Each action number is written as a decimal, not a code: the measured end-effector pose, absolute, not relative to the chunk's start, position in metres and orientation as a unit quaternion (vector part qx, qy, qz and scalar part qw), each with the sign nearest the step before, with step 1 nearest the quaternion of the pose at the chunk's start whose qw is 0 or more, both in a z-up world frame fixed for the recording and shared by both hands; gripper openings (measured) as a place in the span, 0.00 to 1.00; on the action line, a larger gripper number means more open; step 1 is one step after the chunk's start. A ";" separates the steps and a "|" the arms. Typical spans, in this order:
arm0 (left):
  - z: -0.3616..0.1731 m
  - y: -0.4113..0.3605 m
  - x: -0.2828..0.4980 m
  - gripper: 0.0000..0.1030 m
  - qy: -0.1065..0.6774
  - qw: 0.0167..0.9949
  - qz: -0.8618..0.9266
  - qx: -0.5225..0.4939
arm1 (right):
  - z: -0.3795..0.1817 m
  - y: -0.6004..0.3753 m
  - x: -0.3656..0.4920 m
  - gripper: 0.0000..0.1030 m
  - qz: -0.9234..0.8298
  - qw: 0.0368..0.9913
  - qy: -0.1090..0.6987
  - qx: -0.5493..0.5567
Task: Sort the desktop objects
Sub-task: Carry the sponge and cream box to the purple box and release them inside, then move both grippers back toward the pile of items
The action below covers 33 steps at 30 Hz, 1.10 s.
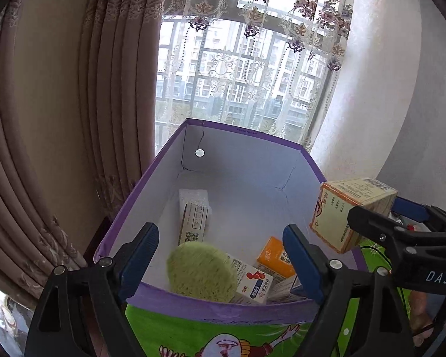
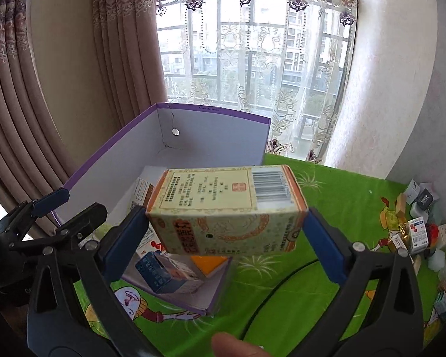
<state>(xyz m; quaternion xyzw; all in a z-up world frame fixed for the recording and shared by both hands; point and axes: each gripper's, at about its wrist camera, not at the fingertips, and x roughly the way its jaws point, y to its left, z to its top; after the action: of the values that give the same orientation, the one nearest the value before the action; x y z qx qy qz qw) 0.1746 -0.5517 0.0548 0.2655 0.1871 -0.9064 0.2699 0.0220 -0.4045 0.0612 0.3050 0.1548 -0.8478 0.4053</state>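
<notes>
1. The storage box (image 1: 151, 175) has purple outer walls and a white inside
2. The held carton (image 2: 227, 211) is cream with orange edges, a pale ornamental print and a black barcode
3. The desk (image 2: 336, 196) cover is bright green with cartoon figures
4. Both claws have blue pads on black frames
5. The curtain (image 1: 74, 119) is brownish with a floral border
</notes>
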 end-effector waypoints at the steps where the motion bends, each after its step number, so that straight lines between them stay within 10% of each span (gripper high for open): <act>1: 0.055 -0.551 0.174 0.84 0.186 0.269 -0.907 0.265 | 0.062 -0.403 0.021 0.99 -0.849 0.404 0.152 0.304; 33: 0.080 -0.485 0.131 0.85 0.132 0.208 -0.933 0.261 | 0.051 -0.253 -0.033 1.00 -0.894 0.305 0.078 0.319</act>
<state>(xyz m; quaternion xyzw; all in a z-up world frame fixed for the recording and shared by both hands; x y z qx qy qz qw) 0.1306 -0.4849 0.0799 0.2610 0.1320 -0.9335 0.2077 -0.0327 -0.2527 0.0507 0.3188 0.0777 -0.8940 0.3051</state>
